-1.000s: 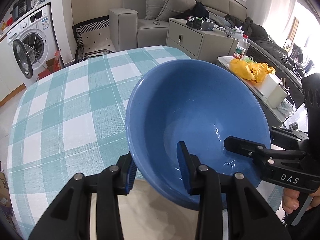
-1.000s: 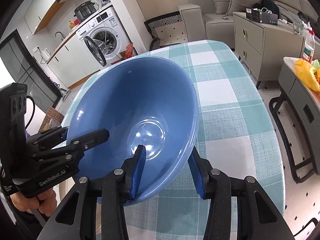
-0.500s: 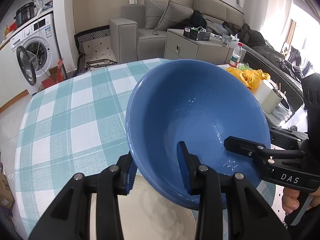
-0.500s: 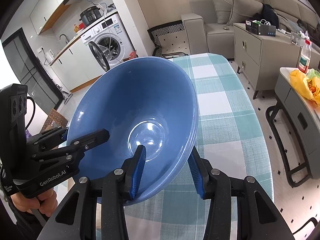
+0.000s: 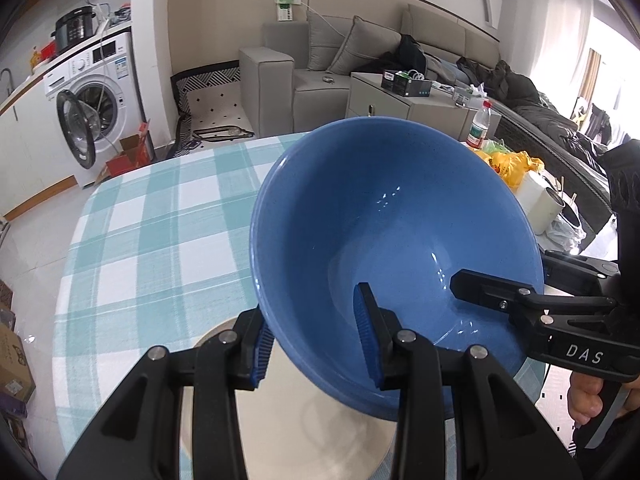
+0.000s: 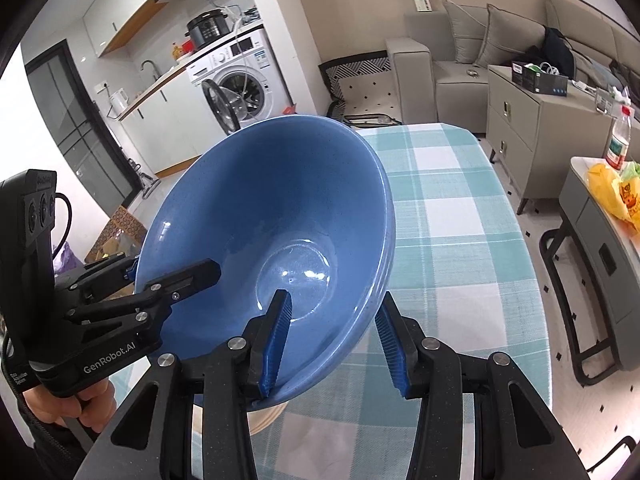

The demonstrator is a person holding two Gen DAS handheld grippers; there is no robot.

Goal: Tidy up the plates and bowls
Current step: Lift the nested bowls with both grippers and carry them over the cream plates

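Both grippers hold one large blue bowl (image 5: 384, 232) by opposite sides of its rim, above the table. My left gripper (image 5: 316, 340) is shut on the near-left rim, one pad inside and one outside. My right gripper (image 6: 332, 340) is shut on the near-right rim of the bowl (image 6: 280, 216) the same way. Each gripper shows in the other's view, clamped on the far rim. A cream plate (image 5: 304, 432) lies on the table right under the bowl; a sliver of it shows in the right wrist view (image 6: 266, 416).
The table has a teal and white checked cloth (image 5: 160, 232), also in the right wrist view (image 6: 460, 240). Beyond it are a washing machine (image 5: 96, 92), a grey sofa (image 5: 320, 60) and a cabinet (image 6: 532, 120). A side table with a yellow bag (image 5: 512, 164) stands to the right.
The bowl and both grippers have risen and drawn back; more of the room and of the cream plate beneath shows. Both grips are unchanged.
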